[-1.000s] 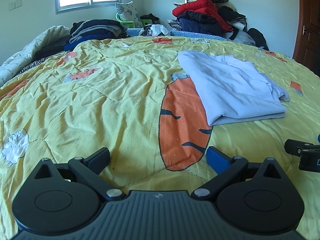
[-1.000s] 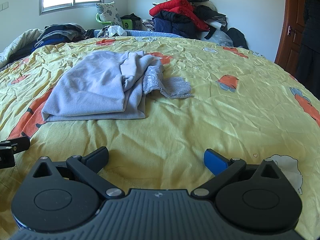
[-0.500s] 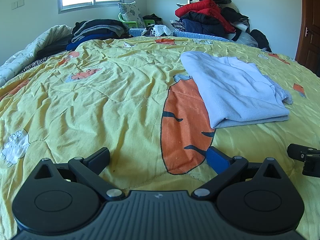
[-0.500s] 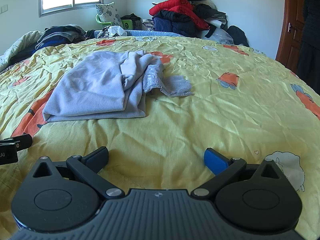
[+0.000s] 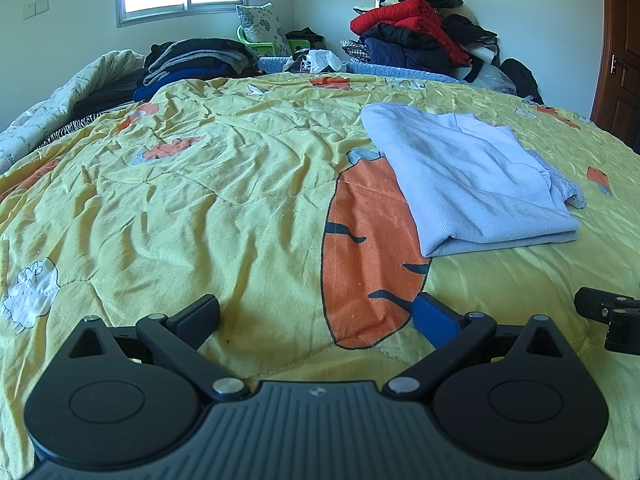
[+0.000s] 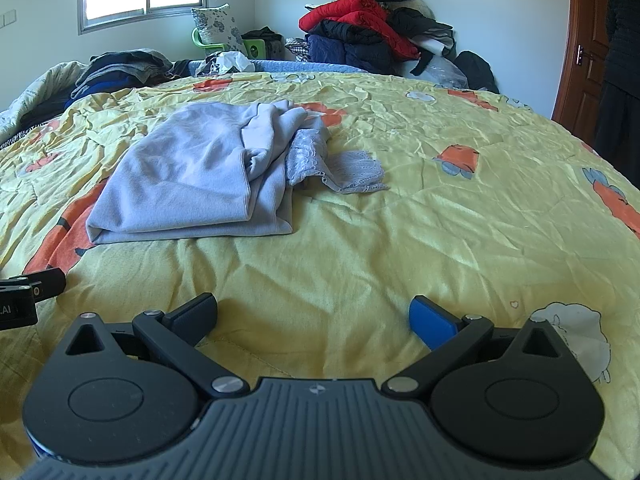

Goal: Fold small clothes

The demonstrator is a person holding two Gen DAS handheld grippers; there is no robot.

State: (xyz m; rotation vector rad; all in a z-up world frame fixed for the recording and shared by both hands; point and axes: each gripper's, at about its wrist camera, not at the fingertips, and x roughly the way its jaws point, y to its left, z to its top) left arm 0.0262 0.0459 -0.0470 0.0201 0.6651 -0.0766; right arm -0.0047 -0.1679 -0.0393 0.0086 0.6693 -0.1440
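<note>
A pale blue-lilac garment (image 5: 468, 176) lies partly folded on the yellow bedspread (image 5: 200, 184), ahead and to the right in the left wrist view. In the right wrist view the garment (image 6: 192, 176) lies ahead to the left, with a bunched sleeve and a lace-trimmed part (image 6: 340, 164) sticking out on its right. My left gripper (image 5: 316, 314) is open and empty, low over the bedspread short of the garment. My right gripper (image 6: 312, 312) is open and empty, also short of it. Each gripper shows at the edge of the other's view.
A pile of red and dark jackets (image 5: 416, 40) stands at the far side by the wall. Stacked dark clothes (image 5: 192, 60) lie at the far left. A wooden door (image 6: 584, 40) is at the right, with a person in dark clothes (image 6: 624, 60) beside it.
Both grippers have drawn back slightly from the garment and risen a little. Their jaws have stayed open. The garment has not moved.
</note>
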